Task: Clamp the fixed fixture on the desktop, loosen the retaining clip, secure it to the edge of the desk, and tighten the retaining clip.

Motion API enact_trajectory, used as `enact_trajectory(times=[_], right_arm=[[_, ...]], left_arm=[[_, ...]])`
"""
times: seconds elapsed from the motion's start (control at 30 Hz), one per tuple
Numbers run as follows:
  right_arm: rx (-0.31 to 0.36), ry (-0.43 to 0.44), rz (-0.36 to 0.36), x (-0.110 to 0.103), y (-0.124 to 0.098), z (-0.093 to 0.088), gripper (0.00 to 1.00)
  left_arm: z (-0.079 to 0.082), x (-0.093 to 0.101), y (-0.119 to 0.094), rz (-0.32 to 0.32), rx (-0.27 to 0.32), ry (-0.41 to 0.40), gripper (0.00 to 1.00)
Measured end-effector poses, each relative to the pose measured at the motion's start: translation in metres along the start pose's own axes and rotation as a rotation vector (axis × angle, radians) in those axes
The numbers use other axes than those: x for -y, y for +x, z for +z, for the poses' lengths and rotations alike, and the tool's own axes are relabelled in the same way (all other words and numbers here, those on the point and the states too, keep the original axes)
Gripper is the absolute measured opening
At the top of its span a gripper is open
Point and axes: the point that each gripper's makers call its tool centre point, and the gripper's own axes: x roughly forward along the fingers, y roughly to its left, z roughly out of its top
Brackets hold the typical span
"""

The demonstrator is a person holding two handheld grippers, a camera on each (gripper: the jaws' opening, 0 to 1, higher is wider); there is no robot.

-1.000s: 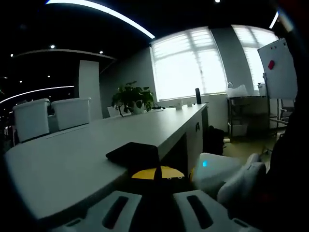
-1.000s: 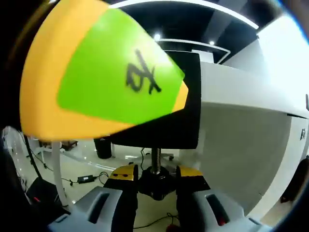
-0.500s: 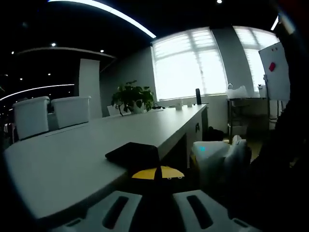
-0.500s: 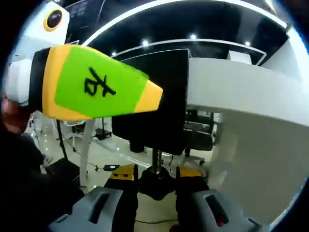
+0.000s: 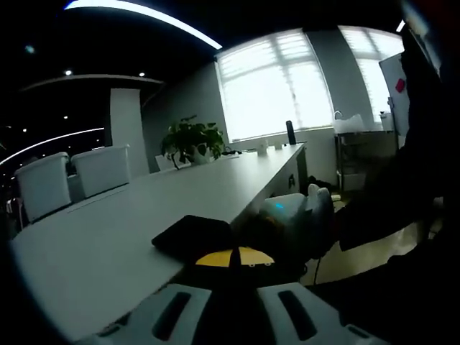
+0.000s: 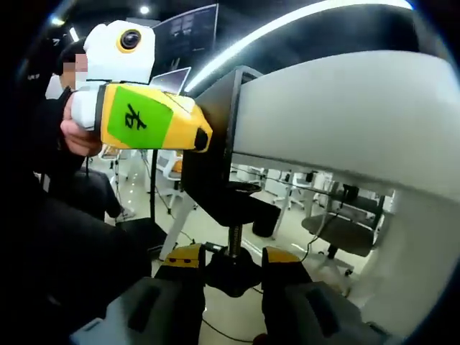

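Fixture (image 6: 223, 172), black, hooked over desk (image 6: 338, 108) edge, centre frame in right gripper view. Nearest, right gripper (image 6: 231, 267) pinched narrow on fixture's screw knob (image 6: 231, 266), bottom centre. Left gripper (image 6: 154, 126), yellow and green, touching fixture's upper corner, upper left. In left gripper view, jaws low in frame, apparently closed on fixture's top pad (image 5: 192, 236); dim there. Farther off, plant (image 5: 190, 140) before windows.

Desk (image 6: 345, 115) edge hides fixture (image 6: 215, 180) top; left tongs' (image 5: 231, 267) grip hidden
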Motion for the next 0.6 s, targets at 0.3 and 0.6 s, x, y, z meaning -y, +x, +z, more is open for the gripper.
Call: enact_trajectory(times=[0.3,0.6], right_arm=[[-0.025,-0.037,-0.043,0.006,0.0,-0.006,0.28],[-0.157,0.101,-0.279,0.016,-0.037,-0.013,0.34]], left_arm=[[0.0,0.0,0.0,0.032,0.008,-0.006,0.01],[-0.002,-0.005,-0.004,0.023,0.025,-0.002,0.01]])
